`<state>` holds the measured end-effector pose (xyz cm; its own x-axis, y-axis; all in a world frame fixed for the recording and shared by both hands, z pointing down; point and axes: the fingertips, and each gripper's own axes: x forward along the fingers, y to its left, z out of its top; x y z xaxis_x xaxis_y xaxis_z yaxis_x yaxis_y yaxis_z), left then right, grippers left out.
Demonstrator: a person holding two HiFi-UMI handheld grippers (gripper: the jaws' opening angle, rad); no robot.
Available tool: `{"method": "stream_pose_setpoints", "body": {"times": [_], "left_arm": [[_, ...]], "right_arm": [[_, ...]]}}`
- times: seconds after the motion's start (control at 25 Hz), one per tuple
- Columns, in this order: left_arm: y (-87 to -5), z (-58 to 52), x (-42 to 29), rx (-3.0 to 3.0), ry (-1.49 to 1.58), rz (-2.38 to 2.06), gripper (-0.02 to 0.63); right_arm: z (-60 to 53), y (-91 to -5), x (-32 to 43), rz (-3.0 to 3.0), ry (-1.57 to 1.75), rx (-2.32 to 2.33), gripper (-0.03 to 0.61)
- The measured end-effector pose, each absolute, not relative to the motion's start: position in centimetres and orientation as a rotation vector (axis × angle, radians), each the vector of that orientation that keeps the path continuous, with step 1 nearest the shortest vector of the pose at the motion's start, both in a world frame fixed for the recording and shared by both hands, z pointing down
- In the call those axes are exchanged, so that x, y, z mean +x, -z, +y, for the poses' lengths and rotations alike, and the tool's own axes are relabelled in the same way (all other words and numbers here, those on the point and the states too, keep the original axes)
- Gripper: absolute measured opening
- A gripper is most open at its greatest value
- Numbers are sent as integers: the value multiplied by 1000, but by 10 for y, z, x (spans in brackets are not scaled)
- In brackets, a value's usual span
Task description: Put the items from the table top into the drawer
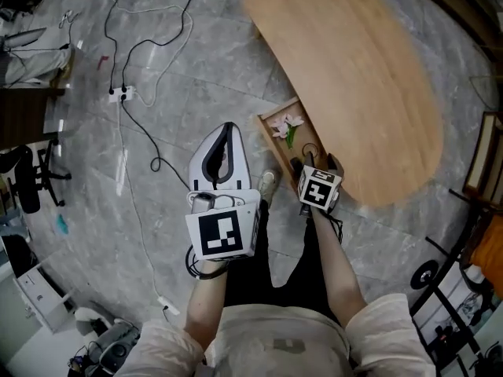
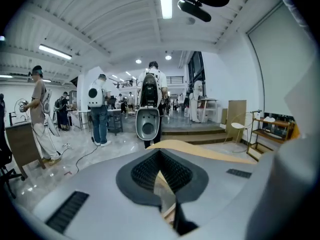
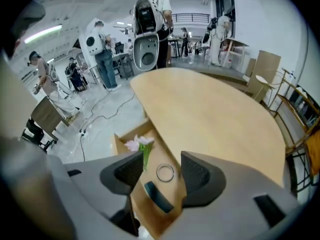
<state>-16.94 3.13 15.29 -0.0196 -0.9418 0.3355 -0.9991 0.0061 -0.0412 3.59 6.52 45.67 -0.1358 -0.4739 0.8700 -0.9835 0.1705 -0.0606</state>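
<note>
Drawer (image 3: pixel 120 145) sits open at lower centre of the right gripper view, w/ flower (image 3: pixel 141 145), ring (image 3: pixel 165 172) & a dark teal item (image 3: pixel 157 196) inside. Table top (image 1: pixel 354 77) looks bare. Right gripper (image 3: pixel 161 160) hangs above the drawer, jaws wide apart, nothing btwn them. Left gripper (image 2: pixel 160 155) has its pads pressed together at the tips, empty. Prob. left to do: push drawer shut. Best done square on its front edge, keeping the flower clear of the table lip. Drawer's near end is hidden behind the jaws. Can't ID the teal item.
</note>
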Motion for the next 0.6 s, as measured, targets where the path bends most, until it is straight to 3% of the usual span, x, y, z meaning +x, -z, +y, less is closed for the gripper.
{"method": "stream_pose_setpoints", "body": {"times": [0.16, 0.24, 0.28, 0.32, 0.48, 0.6], "left_arm": [[-81, 44, -155, 2027, -282, -2074, 6], [-40, 50, -144, 2047, -208, -2073, 6], [-19, 52, -137, 2065, -175, -2078, 6], [2, 55, -129, 2089, -147, -2084, 6], [69, 70, -103, 2185, -85, -2111, 6], [93, 78, -86, 2211, -56, -2130, 6]], "right_arm": [[21, -306, 23, -1940, -818, 1495, 202], [2, -212, 21, -2082, -719, 1564, 121], [-3, -165, 21, -2156, -655, 1584, 31], [-5, -119, 21, -2240, -591, 1588, 6], [29, 30, 22, -2559, -347, 1516, 6], [55, 85, 30, -2666, -191, 1477, 5]]}}
